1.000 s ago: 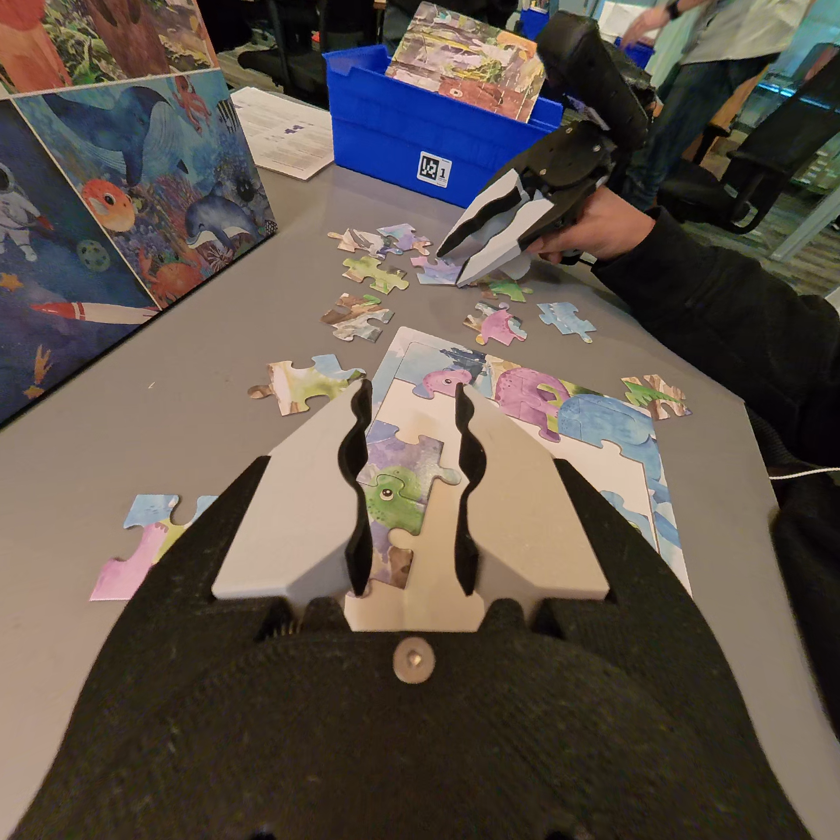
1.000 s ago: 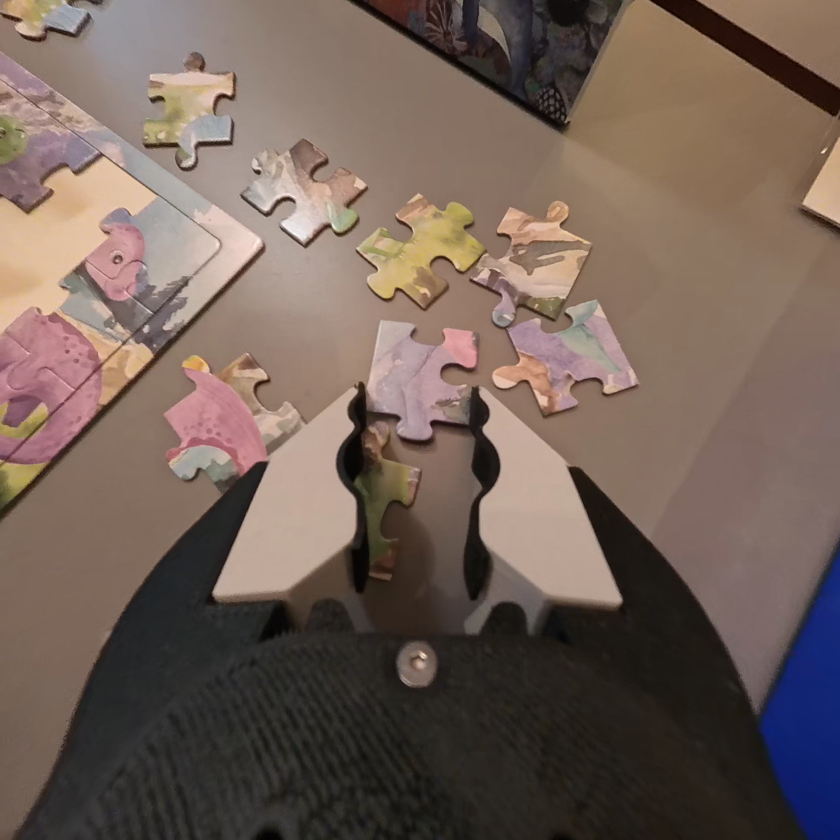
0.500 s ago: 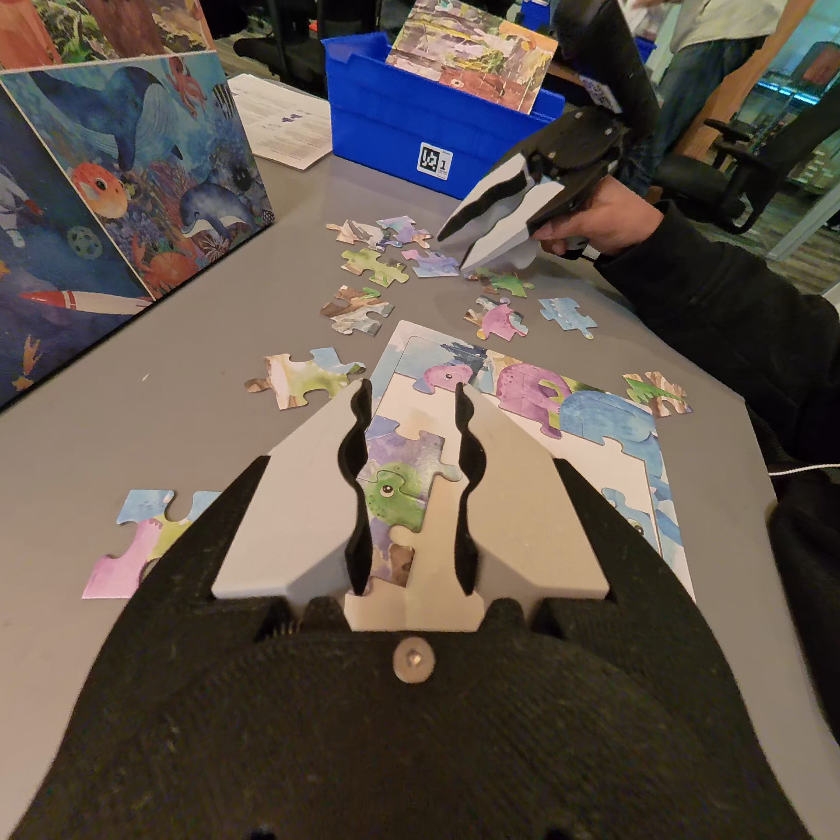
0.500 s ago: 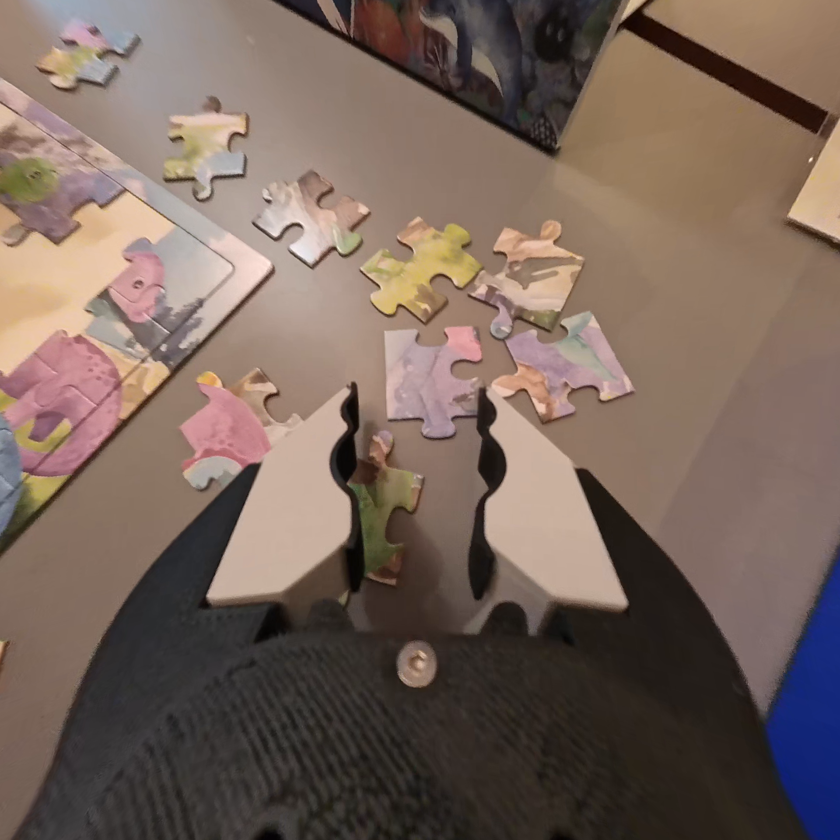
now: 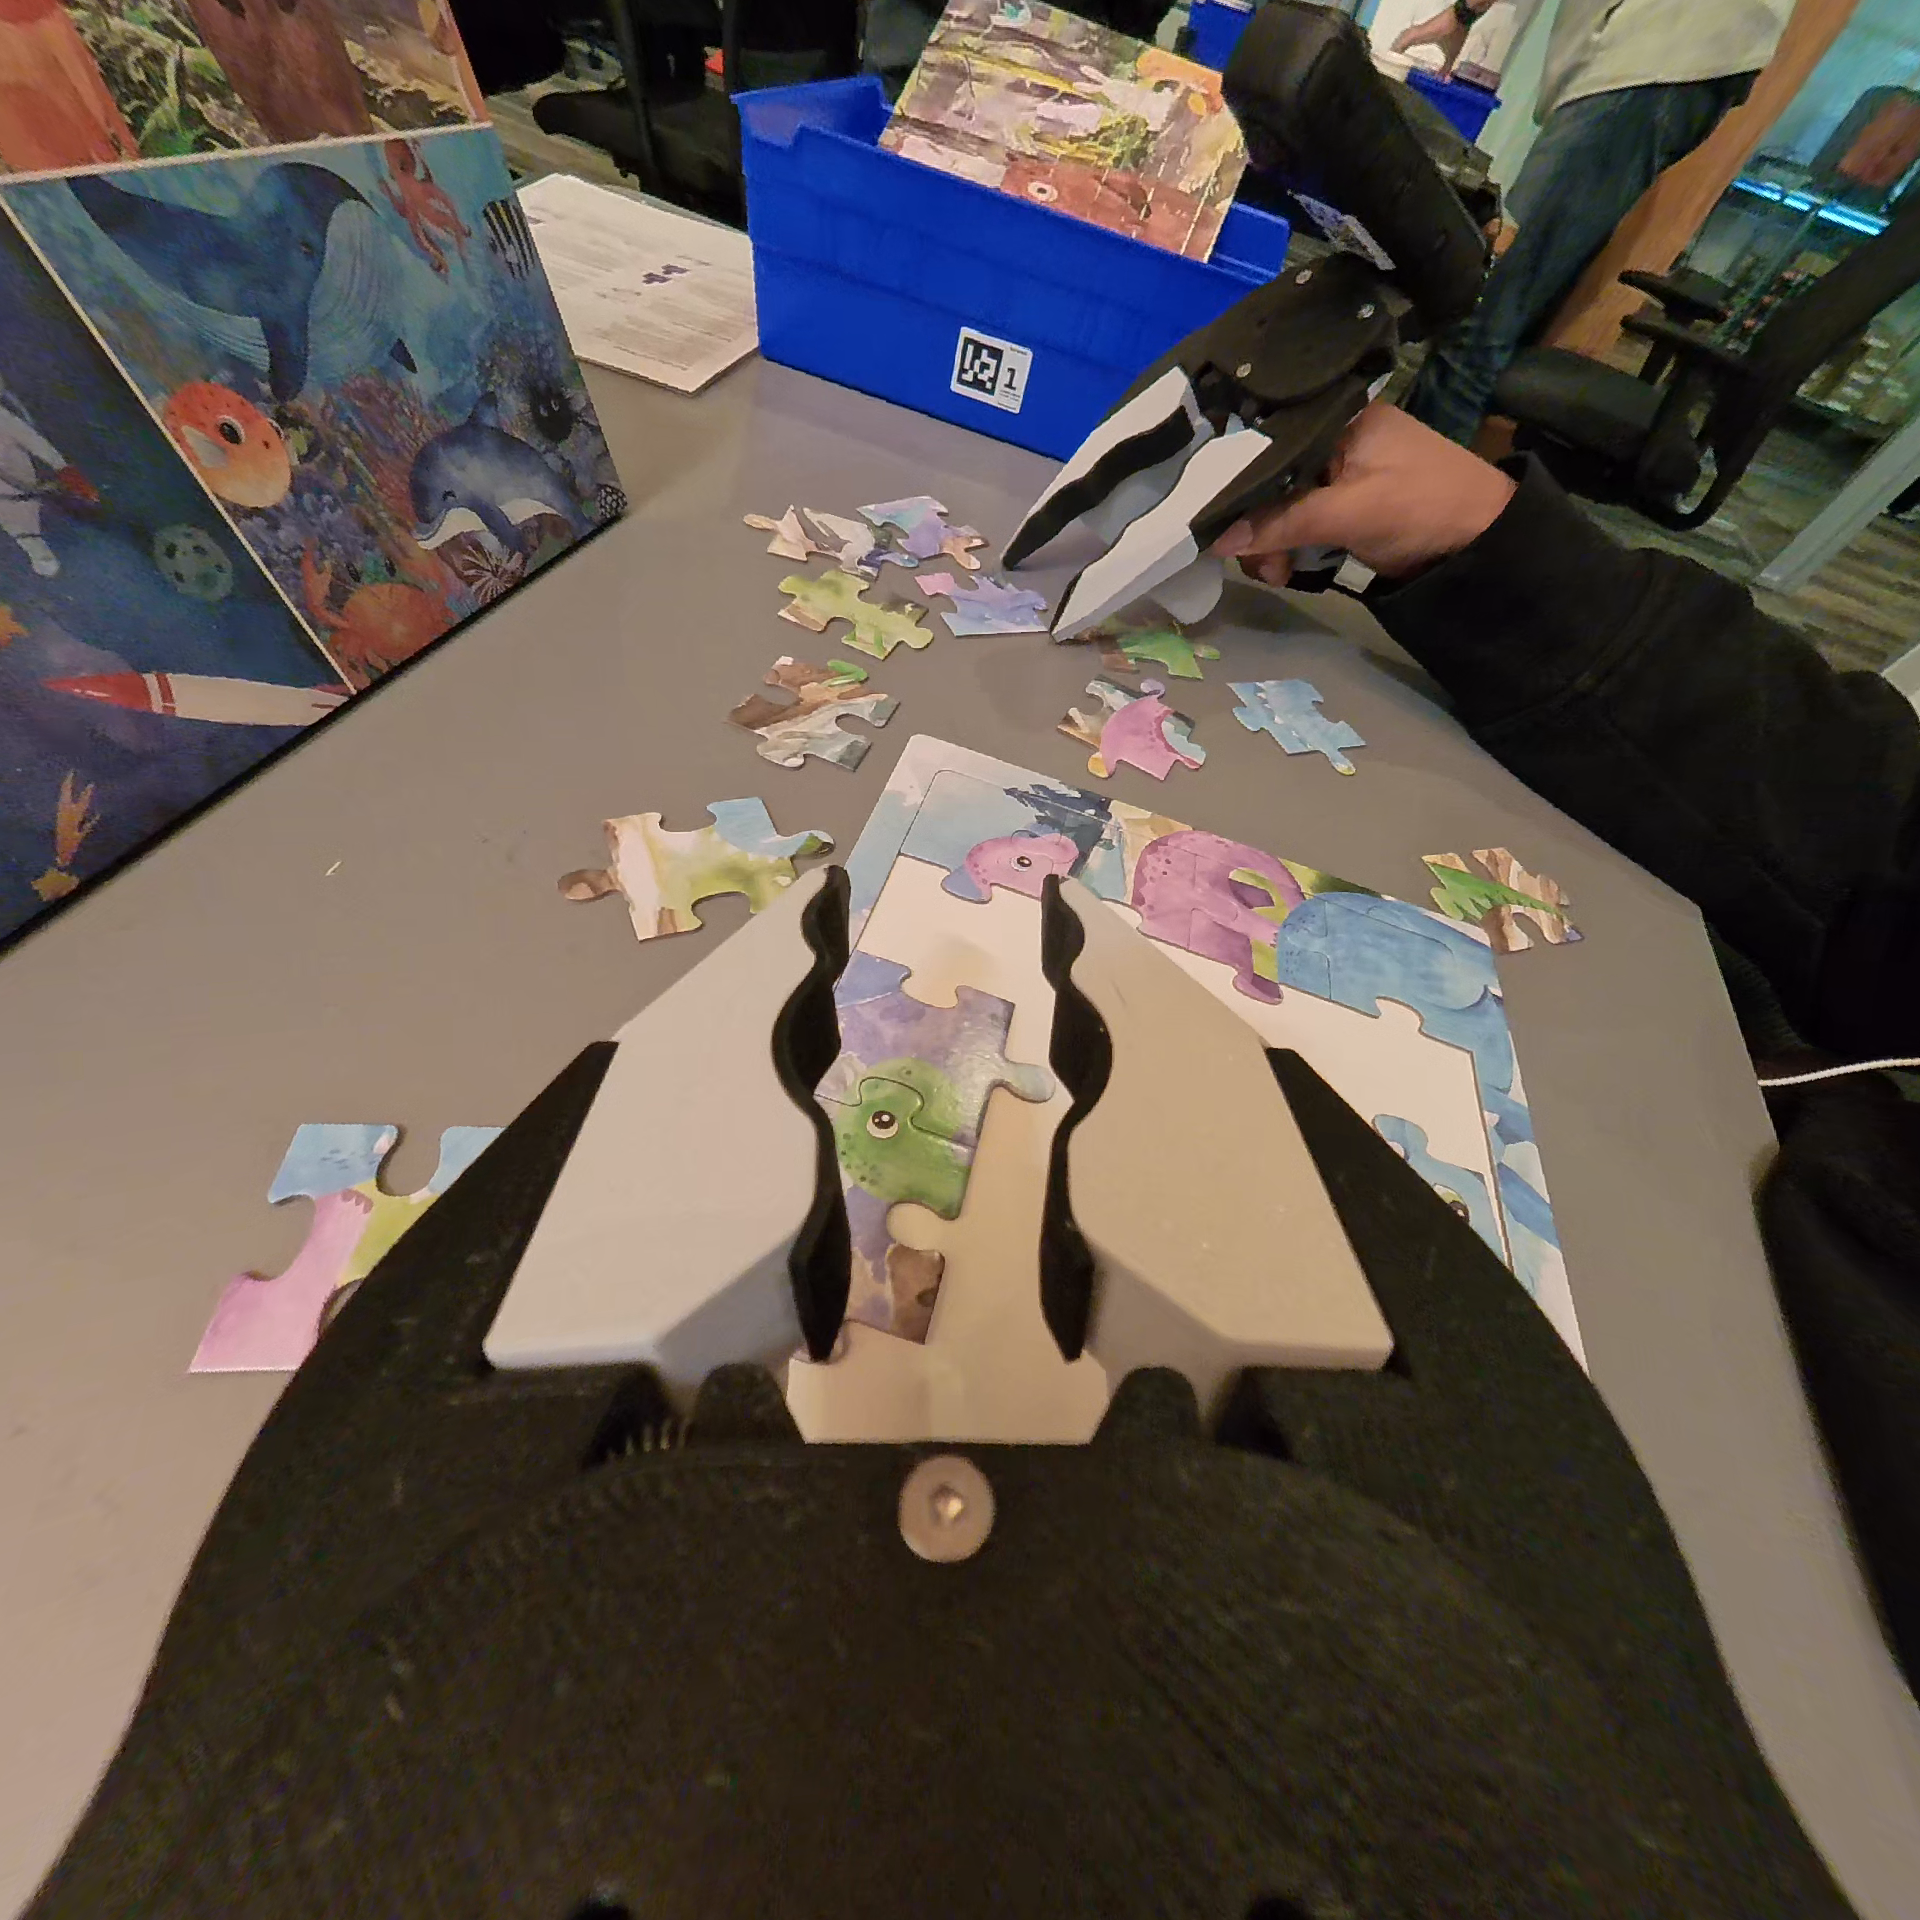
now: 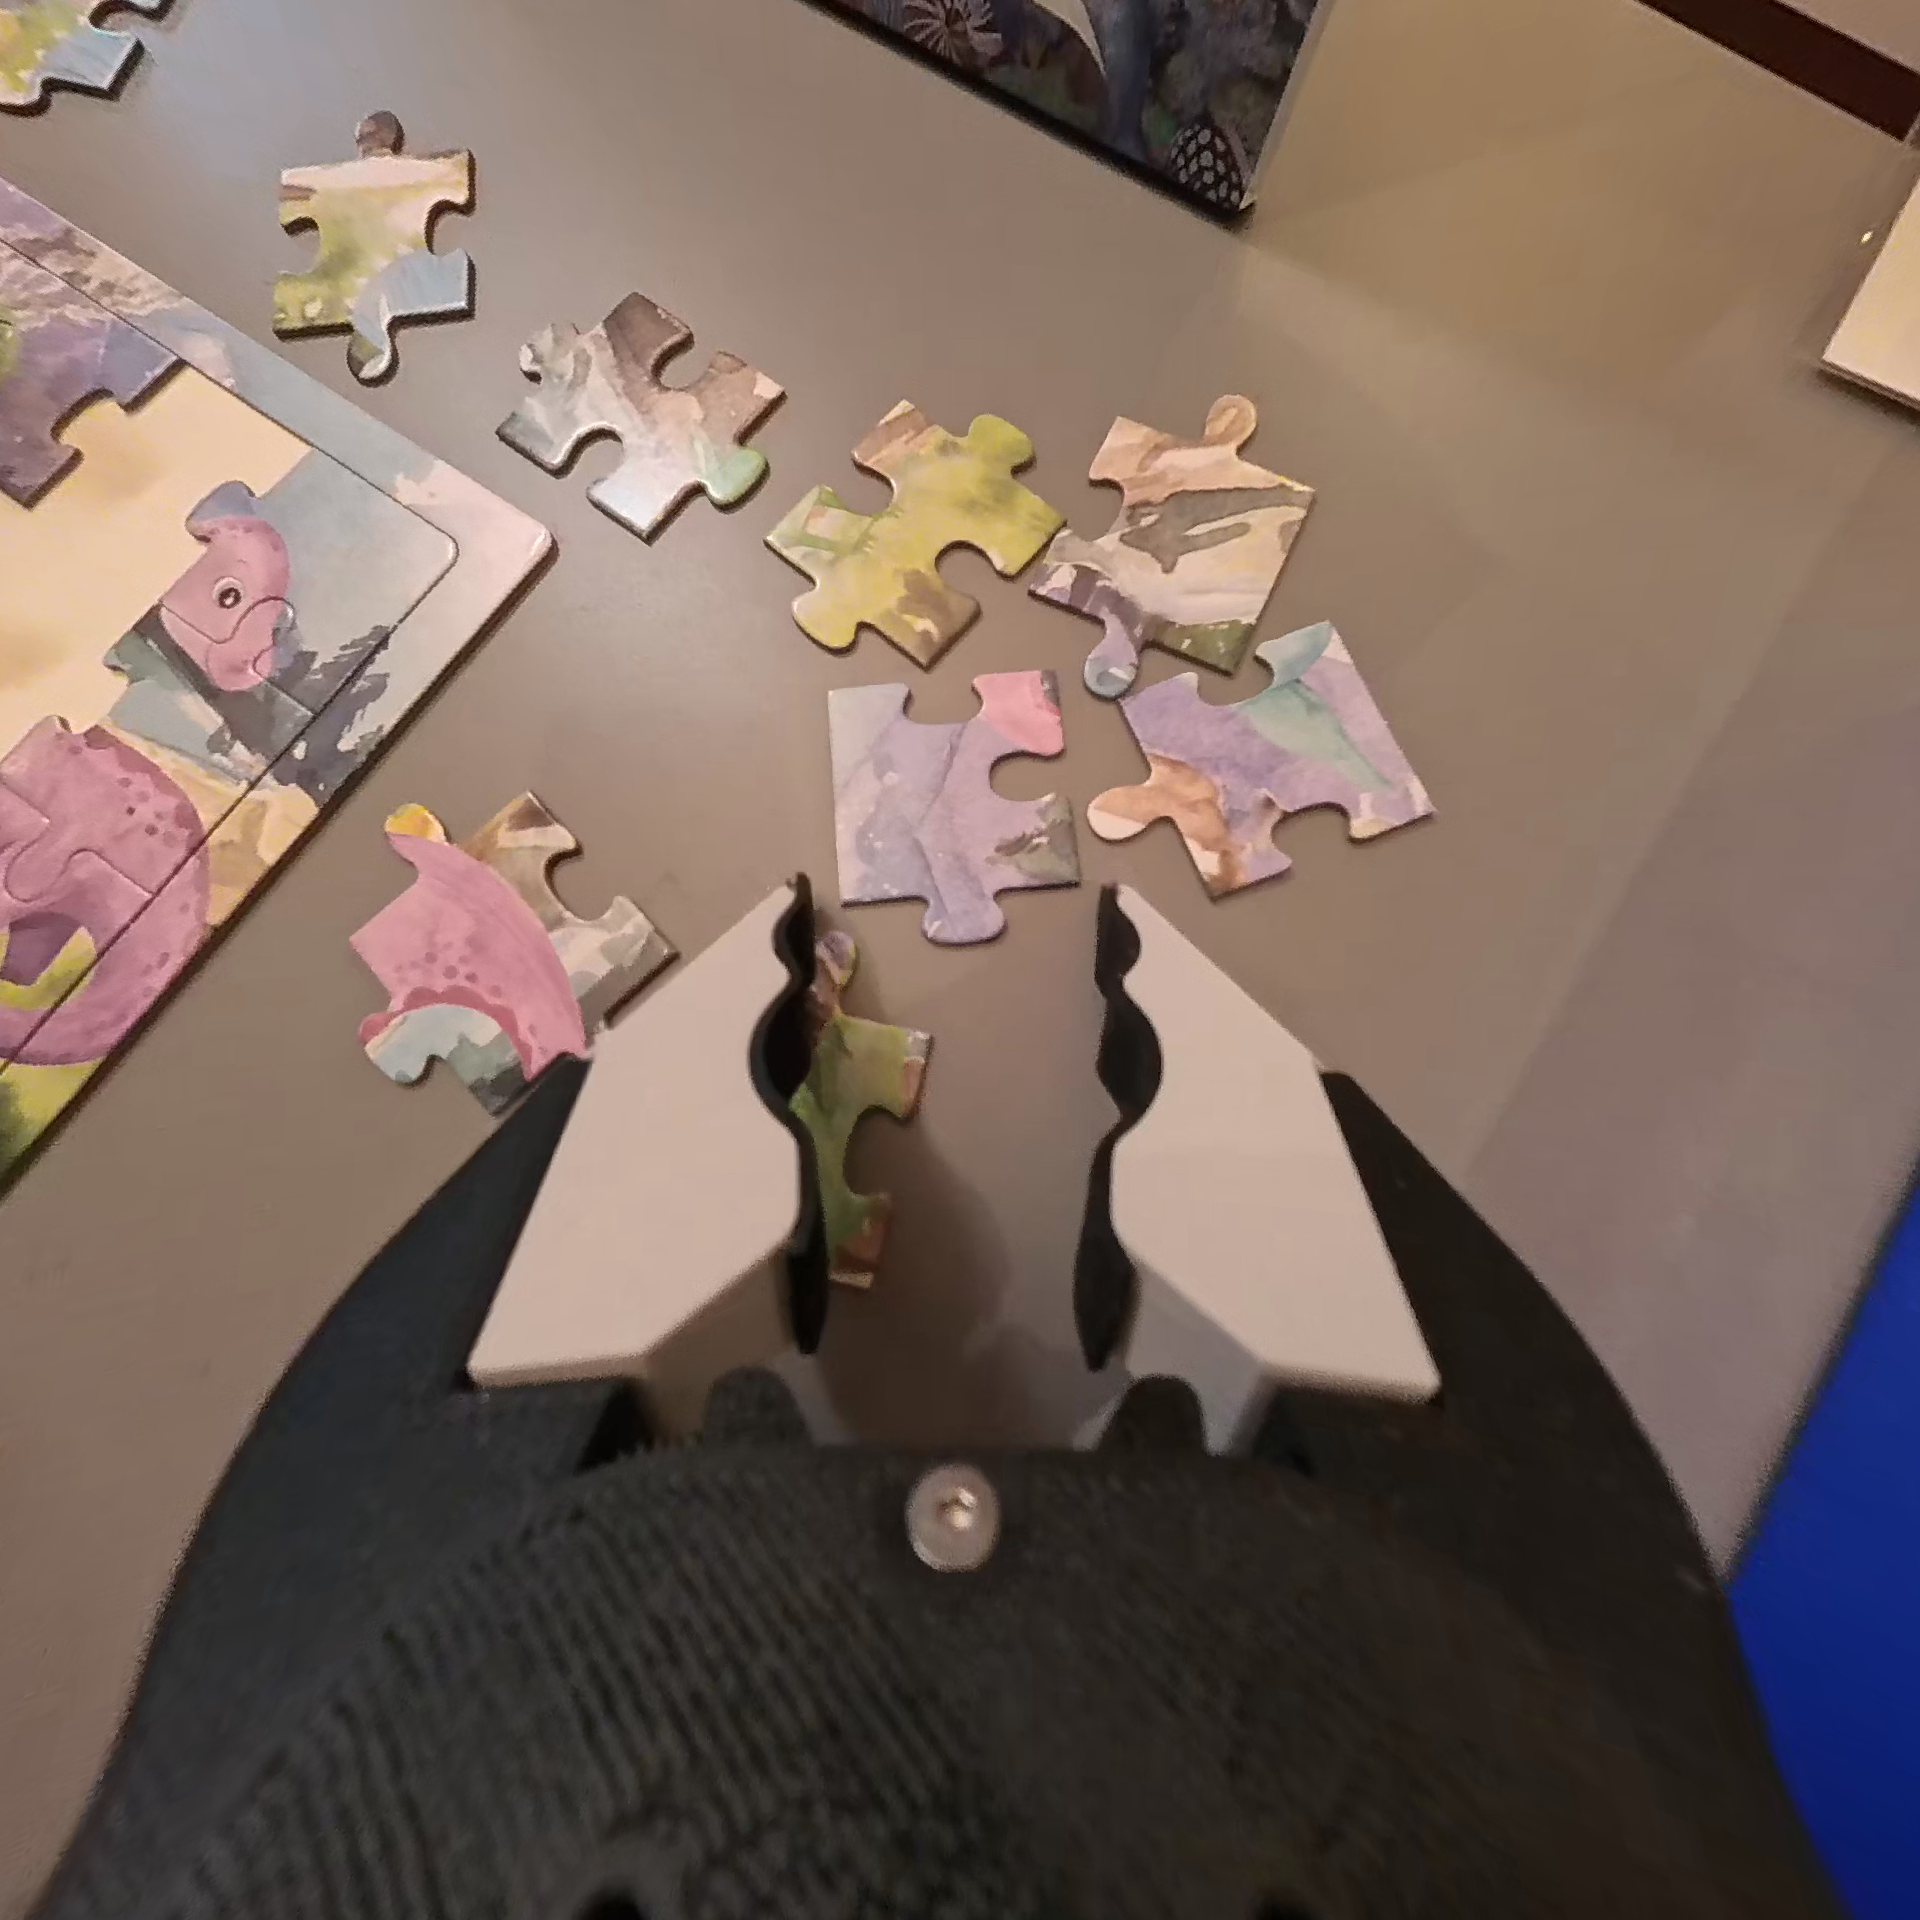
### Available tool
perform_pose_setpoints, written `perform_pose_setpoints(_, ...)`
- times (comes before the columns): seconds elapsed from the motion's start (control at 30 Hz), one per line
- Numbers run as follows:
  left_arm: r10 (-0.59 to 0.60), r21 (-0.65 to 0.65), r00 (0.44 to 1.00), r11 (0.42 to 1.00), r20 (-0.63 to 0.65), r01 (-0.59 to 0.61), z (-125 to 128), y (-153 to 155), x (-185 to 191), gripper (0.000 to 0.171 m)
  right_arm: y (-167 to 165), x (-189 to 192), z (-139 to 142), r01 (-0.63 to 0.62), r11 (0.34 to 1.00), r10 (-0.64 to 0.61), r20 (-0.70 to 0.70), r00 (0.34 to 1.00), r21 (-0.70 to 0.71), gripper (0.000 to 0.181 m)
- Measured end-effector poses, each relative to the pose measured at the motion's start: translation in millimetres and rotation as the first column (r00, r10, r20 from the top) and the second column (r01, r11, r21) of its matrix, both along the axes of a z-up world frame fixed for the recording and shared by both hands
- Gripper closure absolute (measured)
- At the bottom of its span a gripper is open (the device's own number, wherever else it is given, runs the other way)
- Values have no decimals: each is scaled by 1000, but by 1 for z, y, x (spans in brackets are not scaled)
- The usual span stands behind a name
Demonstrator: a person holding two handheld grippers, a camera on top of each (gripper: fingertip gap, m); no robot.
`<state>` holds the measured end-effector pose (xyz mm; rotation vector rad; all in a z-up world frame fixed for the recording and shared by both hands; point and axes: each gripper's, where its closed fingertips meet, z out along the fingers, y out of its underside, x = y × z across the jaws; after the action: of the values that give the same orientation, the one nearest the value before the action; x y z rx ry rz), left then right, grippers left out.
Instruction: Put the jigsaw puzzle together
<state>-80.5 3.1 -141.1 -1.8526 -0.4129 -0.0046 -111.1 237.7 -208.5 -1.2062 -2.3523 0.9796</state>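
The puzzle board [image 5: 1340,1049] lies on the grey table with pink, purple and blue dinosaur pieces fitted along its far side. My left gripper [image 5: 940,894] is open and empty, low over the board; a green-dinosaur piece [image 5: 914,1122] lies on the board between its fingers. My right gripper [image 6: 951,899] is open and empty over the loose pieces; it also shows in the left wrist view [image 5: 1049,597]. A lilac piece [image 6: 951,800] lies just beyond its tips. A green piece [image 6: 857,1101] lies partly under its left finger [image 6: 686,1122]. A pink piece [image 6: 478,956] lies to the left.
Several loose pieces lie beyond the lilac one, such as a yellow-green one [image 6: 914,530]. More lie left of the board [image 5: 707,862] and beside my left gripper [image 5: 322,1236]. A blue bin [image 5: 935,260] stands at the back, picture boxes [image 5: 260,416] at the left. My right fingertips sit around 25 cm from my left ones.
My right gripper has opened a little wider and drawn back, so the lilac piece now lies just past its tips. My left gripper has barely moved.
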Motion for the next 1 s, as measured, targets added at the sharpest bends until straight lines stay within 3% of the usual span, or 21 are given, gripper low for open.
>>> perform_pose_setpoints(0.63, -1, -2, 1000, 1000, 4, 1, -1, 0, 0, 137, -11, 8, 2, -55, 997, 57, 31, 998, -55, 133)
perform_pose_setpoints(1.0, -3, -3, 1000, 1000, 4, 3, -2, 0, 0, 137, -3, 7, 0, -34, 999, 34, 22, 999, -12, 151)
